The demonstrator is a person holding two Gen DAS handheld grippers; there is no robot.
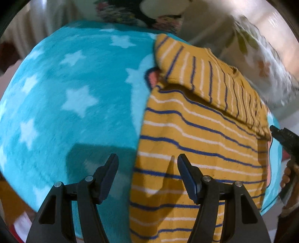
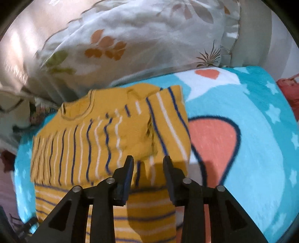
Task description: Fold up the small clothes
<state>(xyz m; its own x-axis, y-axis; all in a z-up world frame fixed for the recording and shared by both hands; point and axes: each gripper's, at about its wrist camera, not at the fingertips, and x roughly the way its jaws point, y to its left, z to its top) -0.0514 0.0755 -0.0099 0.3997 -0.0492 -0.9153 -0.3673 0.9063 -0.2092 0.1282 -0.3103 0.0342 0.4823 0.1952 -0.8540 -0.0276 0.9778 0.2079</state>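
Note:
A small mustard-yellow shirt [image 1: 196,140] with blue and white stripes lies on a turquoise star blanket [image 1: 65,93]. Its upper part, with the collar, is folded down over the lower part. My left gripper [image 1: 147,158] hangs open above the shirt's left edge, one finger over the blanket and the other over the cloth, holding nothing. In the right wrist view the shirt [image 2: 93,142] shows its neck hole and a rumpled sleeve. My right gripper [image 2: 148,159] stands open just above that folded edge, with nothing pinched. The right gripper [image 1: 284,138] also shows at the left view's right edge, held by a hand [image 1: 289,177].
A white pillow [image 2: 130,37] with leaf prints lies right behind the shirt, also visible as the pillow [image 1: 261,61] at upper right. The blanket [image 2: 252,130] bears a large coral and white figure to the shirt's right. A red item [image 2: 291,89] sits at the far right. Dark floral fabric [image 1: 115,11] lies beyond the blanket.

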